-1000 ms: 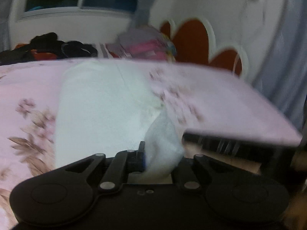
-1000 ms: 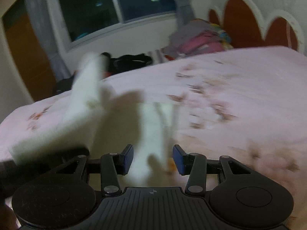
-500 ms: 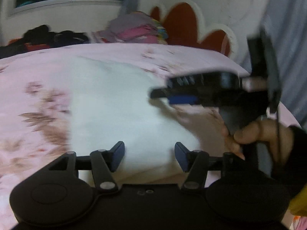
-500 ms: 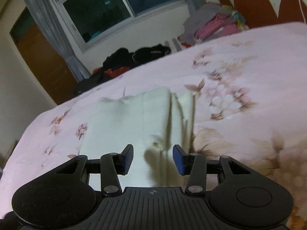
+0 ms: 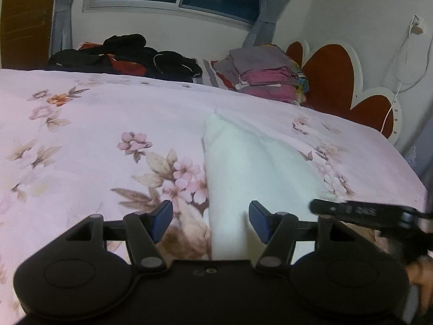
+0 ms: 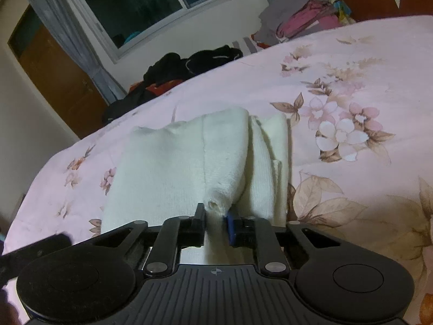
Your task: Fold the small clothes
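A small white knitted garment (image 5: 251,168) lies partly folded on the pink floral bedspread (image 5: 94,135). My left gripper (image 5: 211,219) is open, its blue pads (image 5: 162,218) either side of the garment's near left edge, holding nothing. My right gripper (image 6: 216,220) is shut on a pinched fold at the garment's near edge (image 6: 219,205). In the right wrist view the garment (image 6: 176,157) shows a folded flap on its right side. The right gripper also shows as a dark bar in the left wrist view (image 5: 362,211).
A heap of dark clothes (image 5: 127,51) and a stack of folded grey and pink clothes (image 5: 265,73) sit at the far side of the bed. A red and white headboard (image 5: 333,73) stands at the right. The bed edge (image 5: 416,189) drops off at the right.
My left gripper let go of the garment and drew back to its left edge. My right gripper, open half a second ago, has closed on the garment's near edge. The garment now lies flatter.
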Motion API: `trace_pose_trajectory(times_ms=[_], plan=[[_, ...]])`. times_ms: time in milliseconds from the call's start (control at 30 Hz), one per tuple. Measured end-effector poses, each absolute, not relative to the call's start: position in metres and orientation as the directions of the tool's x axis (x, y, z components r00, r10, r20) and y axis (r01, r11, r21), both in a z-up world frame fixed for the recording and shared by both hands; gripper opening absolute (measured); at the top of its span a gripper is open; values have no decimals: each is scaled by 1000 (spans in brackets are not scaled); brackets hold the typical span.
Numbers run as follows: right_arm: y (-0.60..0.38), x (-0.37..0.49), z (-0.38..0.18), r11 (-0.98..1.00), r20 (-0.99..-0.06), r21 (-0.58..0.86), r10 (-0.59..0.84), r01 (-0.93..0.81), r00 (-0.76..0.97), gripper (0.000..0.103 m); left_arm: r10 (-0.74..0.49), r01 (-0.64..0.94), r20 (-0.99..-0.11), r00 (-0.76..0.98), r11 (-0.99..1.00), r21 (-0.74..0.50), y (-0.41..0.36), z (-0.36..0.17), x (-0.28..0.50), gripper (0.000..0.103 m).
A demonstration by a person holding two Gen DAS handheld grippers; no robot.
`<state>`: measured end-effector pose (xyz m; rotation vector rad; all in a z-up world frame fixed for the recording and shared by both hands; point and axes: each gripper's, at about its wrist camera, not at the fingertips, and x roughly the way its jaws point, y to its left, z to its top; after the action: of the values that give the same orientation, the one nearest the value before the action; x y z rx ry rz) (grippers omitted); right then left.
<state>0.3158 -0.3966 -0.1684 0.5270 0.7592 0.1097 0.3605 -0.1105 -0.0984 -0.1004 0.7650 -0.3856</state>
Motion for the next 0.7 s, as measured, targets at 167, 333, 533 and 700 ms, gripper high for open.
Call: trace_pose_trajectory(times_ms=[167, 333, 533, 700], plan=[[-400, 288, -151, 890, -603, 446, 222, 92, 766, 11, -409, 351, -656, 635, 909, -227, -134, -106, 374, 61], [-405, 286, -171, 897, -660, 415, 178, 156, 730, 11, -407, 367, -703, 583, 904, -218, -155, -132, 384, 62], [-411, 282, -152, 896, -636, 413, 153, 166, 757, 19, -415, 361, -703, 577, 902, -237, -152, -127, 390, 62], [-411, 298, -131, 916, -605, 367, 105, 160, 789, 20, -367, 321, -706, 606, 925, -205, -160, -118, 408, 62]])
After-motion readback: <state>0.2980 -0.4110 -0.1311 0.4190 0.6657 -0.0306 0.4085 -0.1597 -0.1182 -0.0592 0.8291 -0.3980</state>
